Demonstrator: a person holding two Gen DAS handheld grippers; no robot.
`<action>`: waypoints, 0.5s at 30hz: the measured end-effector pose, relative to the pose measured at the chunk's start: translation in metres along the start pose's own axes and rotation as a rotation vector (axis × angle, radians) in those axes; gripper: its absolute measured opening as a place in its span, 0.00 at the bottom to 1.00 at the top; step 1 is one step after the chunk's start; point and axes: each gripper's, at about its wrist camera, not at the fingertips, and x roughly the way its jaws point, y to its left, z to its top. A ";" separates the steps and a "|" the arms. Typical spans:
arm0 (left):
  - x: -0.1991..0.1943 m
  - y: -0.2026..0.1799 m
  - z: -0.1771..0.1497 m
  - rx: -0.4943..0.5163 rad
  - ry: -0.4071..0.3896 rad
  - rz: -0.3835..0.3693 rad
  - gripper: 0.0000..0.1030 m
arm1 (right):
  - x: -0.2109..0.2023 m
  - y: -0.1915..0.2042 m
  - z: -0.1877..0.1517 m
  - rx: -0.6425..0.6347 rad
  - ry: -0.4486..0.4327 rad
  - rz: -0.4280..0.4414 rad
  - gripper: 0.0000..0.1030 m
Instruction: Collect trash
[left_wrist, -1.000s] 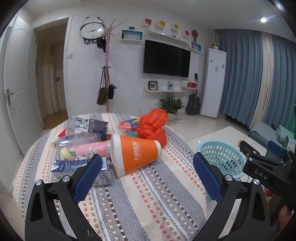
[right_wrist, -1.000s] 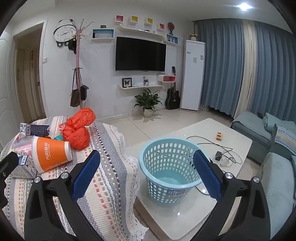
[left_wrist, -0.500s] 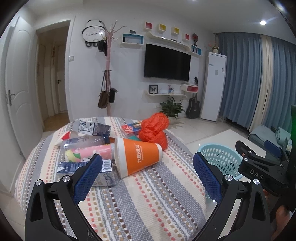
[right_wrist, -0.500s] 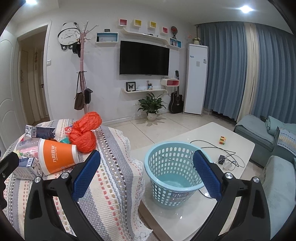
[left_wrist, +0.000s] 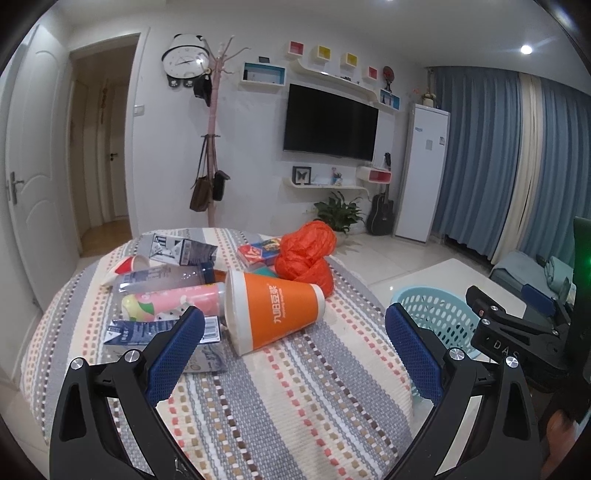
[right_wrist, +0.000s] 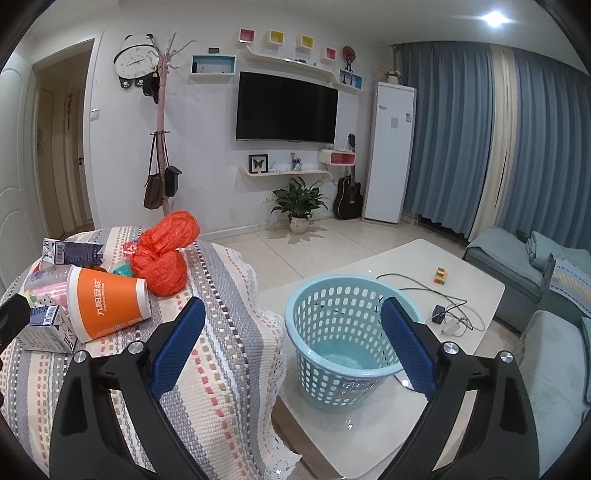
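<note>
Trash lies on a striped-cloth table (left_wrist: 280, 398): an orange paper cup (left_wrist: 275, 312) on its side, an orange plastic bag (left_wrist: 306, 254), a pink bottle (left_wrist: 173, 301), a clear bottle (left_wrist: 162, 277) and dark cartons (left_wrist: 181, 249). My left gripper (left_wrist: 293, 347) is open and empty above the table's near side, short of the cup. My right gripper (right_wrist: 291, 339) is open and empty, above the gap between the table (right_wrist: 221, 325) and a light-blue basket (right_wrist: 351, 332). The cup (right_wrist: 109, 304) and bag (right_wrist: 166, 254) lie to its left.
The basket stands on a white low table (right_wrist: 476, 291) with cables and a small cube (right_wrist: 440, 275). A sofa (right_wrist: 546, 332) is at the right. A red snack box (left_wrist: 258, 251) and a red-white cup (left_wrist: 125, 267) lie among the trash. The right gripper's body (left_wrist: 517, 339) shows at right.
Both grippers have risen and drawn back a little, so the table and basket sit lower and farther in view. Both stay open. The trash has not moved.
</note>
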 end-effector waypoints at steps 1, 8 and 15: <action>0.001 0.000 0.000 -0.002 0.003 -0.001 0.92 | 0.002 0.000 0.000 0.001 0.007 0.003 0.88; 0.002 0.004 -0.001 -0.019 0.015 -0.015 0.92 | 0.003 0.002 0.000 -0.003 0.014 0.004 0.88; -0.013 0.007 0.000 -0.026 -0.006 -0.017 0.92 | -0.010 0.006 0.004 -0.002 -0.014 0.003 0.88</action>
